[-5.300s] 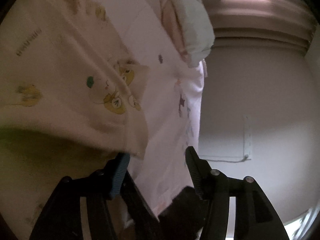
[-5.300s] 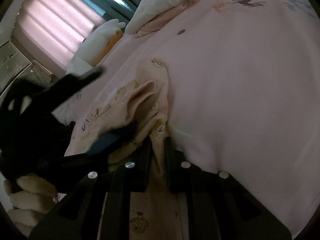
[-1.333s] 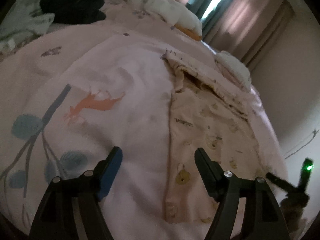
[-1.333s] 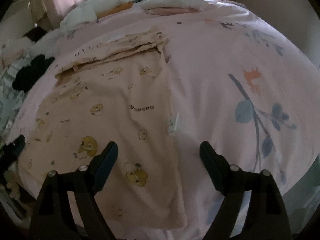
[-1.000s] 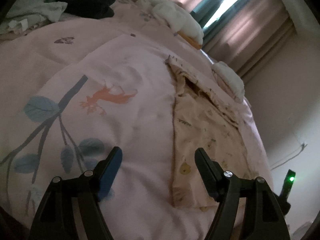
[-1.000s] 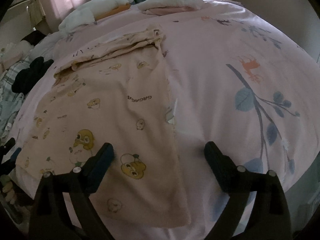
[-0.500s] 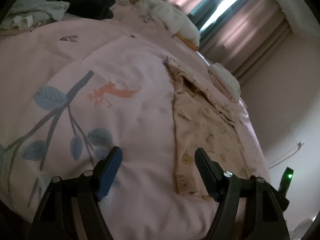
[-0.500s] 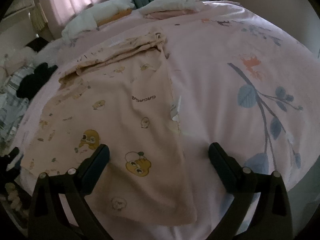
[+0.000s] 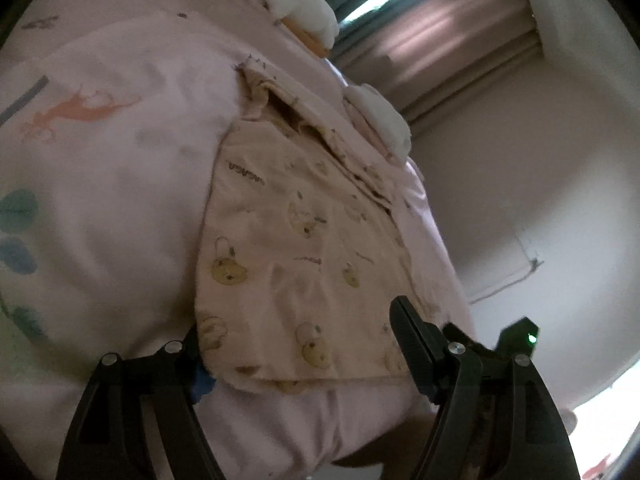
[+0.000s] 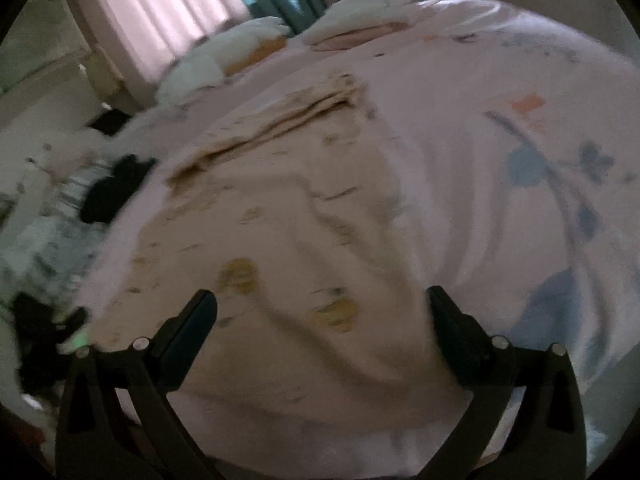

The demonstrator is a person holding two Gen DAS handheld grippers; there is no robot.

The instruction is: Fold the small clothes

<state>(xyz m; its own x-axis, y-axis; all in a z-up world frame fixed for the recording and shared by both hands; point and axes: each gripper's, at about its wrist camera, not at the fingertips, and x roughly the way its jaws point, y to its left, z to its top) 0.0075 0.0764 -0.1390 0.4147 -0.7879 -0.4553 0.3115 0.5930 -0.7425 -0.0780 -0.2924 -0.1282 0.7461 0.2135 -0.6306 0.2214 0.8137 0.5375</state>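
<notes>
Clothes for folding: one small cream garment (image 9: 304, 248) printed with little bears lies spread flat on a bed (image 9: 104, 184) covered in pink bedding with a deer and leaf pattern. Compared with half a second ago, both cameras have moved closer to the garment's near hem, which now fills much more of each view, and the right view has turned blurry.

The left hand-held gripper (image 9: 300, 344) is wide open. Its left finger sits under the hem's near corner, partly hidden by the cloth, while the right finger (image 9: 412, 340) is at the hem's other end.

The right hand-held gripper (image 10: 320, 320) is also wide open, its two fingers straddling the garment's lower part; contact with the fabric cannot be told. White pillows (image 10: 356, 8) lie at the far end by the curtains (image 10: 160, 12).
</notes>
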